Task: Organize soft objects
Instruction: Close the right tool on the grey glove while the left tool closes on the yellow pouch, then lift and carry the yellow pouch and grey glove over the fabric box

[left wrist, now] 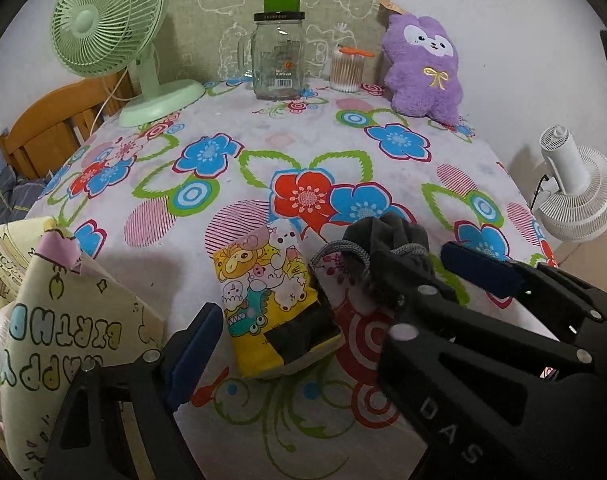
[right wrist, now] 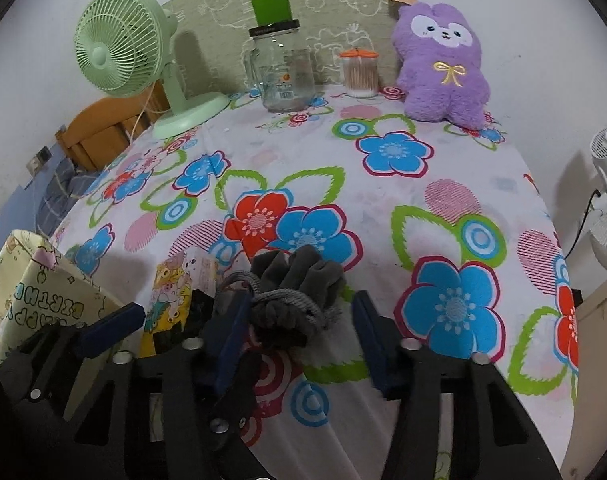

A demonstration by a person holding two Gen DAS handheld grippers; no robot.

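A dark grey drawstring pouch lies on the flowered tablecloth near the front; it also shows in the right wrist view. My right gripper is open with its fingers on either side of the pouch; it shows in the left wrist view too. A yellow cartoon-print pouch lies just left of the grey one. My left gripper is open around it. A purple plush toy sits at the back right.
A green fan, a glass jar with a green cup on top and a cotton swab box stand at the back. A birthday-print bag is at the front left. A white fan stands off the table's right edge.
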